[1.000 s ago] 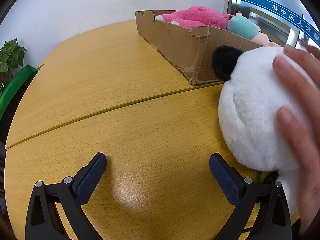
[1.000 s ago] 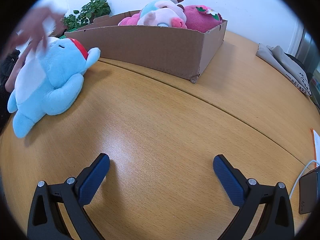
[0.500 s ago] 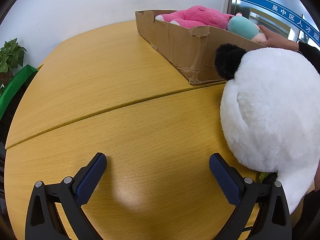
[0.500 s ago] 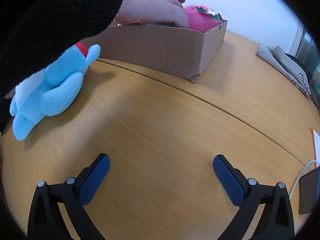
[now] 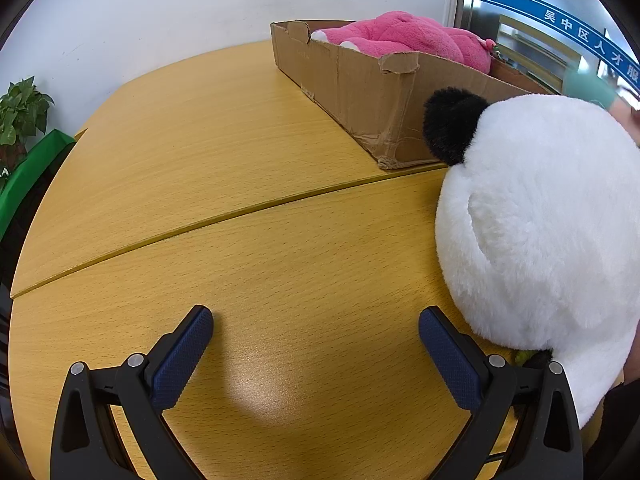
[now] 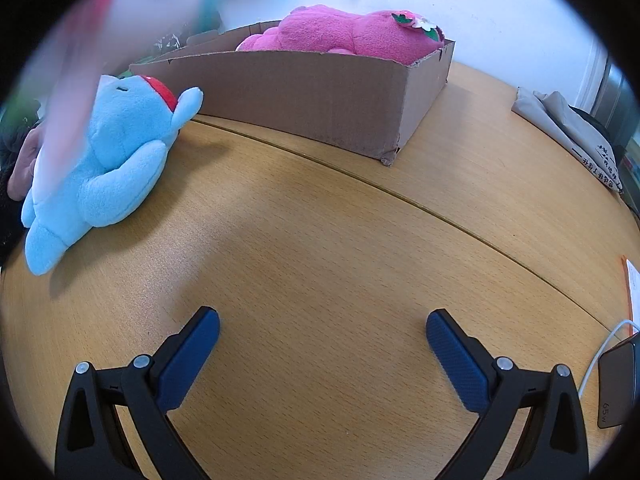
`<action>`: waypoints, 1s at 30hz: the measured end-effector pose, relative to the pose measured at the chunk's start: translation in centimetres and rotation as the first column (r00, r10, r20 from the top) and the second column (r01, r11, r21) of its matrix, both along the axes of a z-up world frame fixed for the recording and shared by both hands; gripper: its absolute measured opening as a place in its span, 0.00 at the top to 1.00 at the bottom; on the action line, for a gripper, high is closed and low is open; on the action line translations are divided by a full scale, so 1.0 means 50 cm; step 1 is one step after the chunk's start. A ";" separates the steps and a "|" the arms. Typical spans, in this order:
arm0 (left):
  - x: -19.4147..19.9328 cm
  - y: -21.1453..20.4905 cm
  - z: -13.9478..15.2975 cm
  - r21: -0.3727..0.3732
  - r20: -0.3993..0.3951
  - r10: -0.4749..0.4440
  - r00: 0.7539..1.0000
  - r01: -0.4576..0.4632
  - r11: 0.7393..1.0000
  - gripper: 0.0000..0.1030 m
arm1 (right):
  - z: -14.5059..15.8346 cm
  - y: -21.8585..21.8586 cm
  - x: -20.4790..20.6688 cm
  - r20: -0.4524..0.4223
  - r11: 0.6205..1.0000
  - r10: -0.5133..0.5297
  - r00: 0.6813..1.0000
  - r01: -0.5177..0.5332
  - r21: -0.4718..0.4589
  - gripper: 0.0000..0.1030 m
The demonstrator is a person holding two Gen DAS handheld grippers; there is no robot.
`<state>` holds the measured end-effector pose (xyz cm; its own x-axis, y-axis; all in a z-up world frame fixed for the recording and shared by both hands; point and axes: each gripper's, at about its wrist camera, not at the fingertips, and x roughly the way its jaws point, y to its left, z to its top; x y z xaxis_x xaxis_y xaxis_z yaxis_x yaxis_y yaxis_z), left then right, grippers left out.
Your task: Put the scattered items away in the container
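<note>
A cardboard box point(image 5: 360, 92) stands at the back of the wooden table with a pink plush point(image 5: 404, 36) inside; the box also shows in the right wrist view point(image 6: 304, 96) with the pink plush point(image 6: 344, 34). A large white panda plush point(image 5: 540, 220) with a black ear lies on the table right of my left gripper point(image 5: 316, 332), which is open and empty. A light blue plush point(image 6: 108, 156) lies on the table left of my right gripper point(image 6: 323, 332), also open and empty. A blurred plush toy point(image 6: 120, 20) moves through the air at upper left.
A potted plant point(image 5: 20, 112) and green cover stand past the table's left edge. Folded grey cloth point(image 6: 568, 128) lies at the right, a charger with white cable point(image 6: 616, 376) at the right edge. A curved seam point(image 5: 240, 212) crosses the table.
The hand that reached into the box has pulled a teal and pink plush out; it now blurs through the air. Only the pink plush stays in the box. Both grippers have not moved.
</note>
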<state>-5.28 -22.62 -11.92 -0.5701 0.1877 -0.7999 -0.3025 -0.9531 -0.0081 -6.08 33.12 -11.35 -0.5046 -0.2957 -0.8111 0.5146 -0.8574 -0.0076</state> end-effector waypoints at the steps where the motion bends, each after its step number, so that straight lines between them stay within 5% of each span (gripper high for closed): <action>1: 0.000 0.000 0.000 0.000 0.000 0.000 1.000 0.000 1.000 0.00 | 0.001 0.000 0.001 0.000 1.000 0.000 1.000 0.000 0.000 0.00; 30: -0.007 0.000 -0.003 0.000 0.000 0.000 1.000 0.000 1.000 0.00 | 0.000 0.001 0.001 0.001 1.000 0.001 1.000 -0.001 -0.002 0.00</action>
<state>-5.63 -22.63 -12.08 -0.5699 0.1877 -0.8000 -0.3028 -0.9530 -0.0079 -6.04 33.17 -11.36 -0.5037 -0.2972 -0.8112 0.5151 -0.8571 -0.0058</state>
